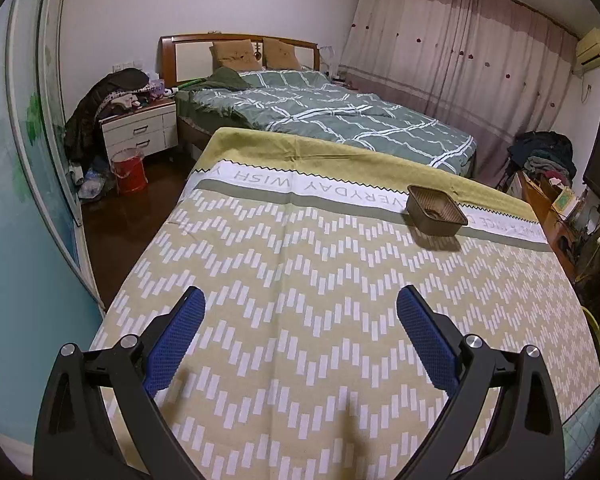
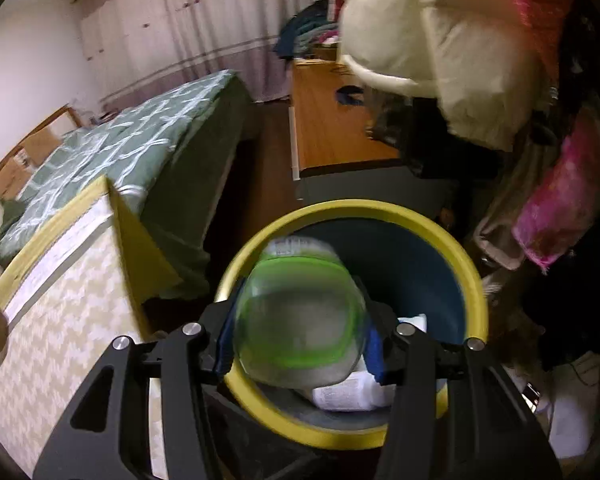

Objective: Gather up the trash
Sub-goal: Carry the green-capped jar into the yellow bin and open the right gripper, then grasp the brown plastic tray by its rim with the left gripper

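In the right wrist view my right gripper is shut on a clear plastic bottle with a green band, its base toward the camera. The bottle hangs over the mouth of a yellow-rimmed bin with a dark blue inside. White paper trash lies at the bottom of the bin. In the left wrist view my left gripper stands open over the patterned tablecloth with nothing between its blue pads. A brown square tray sits on the far right of the table.
The bed with a green checked quilt lies beyond the table. A red bucket stands on the floor by the white nightstand. A wooden cabinet, a cream padded jacket and hanging clothes crowd the bin's far and right sides.
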Demonstrator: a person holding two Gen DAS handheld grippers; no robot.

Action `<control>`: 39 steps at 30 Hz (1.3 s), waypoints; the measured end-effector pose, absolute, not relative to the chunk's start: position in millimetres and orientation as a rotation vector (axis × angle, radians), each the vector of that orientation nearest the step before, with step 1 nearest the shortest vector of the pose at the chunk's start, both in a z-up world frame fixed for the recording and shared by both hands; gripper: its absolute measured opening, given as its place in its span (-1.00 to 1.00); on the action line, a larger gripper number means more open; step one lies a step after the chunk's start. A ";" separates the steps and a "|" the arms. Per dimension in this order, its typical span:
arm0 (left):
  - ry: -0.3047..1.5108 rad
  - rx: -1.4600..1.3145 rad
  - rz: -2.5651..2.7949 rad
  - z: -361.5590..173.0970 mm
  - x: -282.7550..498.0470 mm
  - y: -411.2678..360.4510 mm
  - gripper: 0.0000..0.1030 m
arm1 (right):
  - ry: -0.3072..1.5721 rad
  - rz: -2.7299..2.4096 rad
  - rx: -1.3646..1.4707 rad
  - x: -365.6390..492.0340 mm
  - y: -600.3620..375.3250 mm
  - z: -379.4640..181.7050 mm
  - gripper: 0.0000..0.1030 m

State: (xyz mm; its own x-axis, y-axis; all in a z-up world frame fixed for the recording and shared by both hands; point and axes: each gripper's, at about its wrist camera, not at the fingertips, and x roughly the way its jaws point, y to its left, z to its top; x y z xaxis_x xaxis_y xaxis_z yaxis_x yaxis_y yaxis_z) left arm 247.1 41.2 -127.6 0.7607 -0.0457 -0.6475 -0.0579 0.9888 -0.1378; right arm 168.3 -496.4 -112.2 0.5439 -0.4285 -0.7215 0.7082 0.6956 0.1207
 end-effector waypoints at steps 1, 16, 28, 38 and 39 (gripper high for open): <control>0.710 -0.152 0.007 -128.4 248.1 40.9 0.85 | 0.715 -0.718 0.431 166.2 -496.4 -111.7 -0.04; 0.739 -0.087 -0.010 -123.7 245.0 25.5 0.85 | 0.668 -0.761 0.360 161.6 -483.9 -103.7 0.22; 0.800 -0.039 -0.197 -84.5 290.2 -58.1 0.91 | 0.635 -0.718 0.338 162.6 -478.6 -99.1 0.35; 0.900 -0.026 -0.173 -94.6 386.3 -112.6 0.91 | 0.645 -0.679 0.361 165.4 -479.5 -101.9 0.36; 0.914 -0.024 -0.172 -97.8 393.6 -115.6 0.91 | 0.646 -0.677 0.361 165.7 -479.5 -102.1 0.36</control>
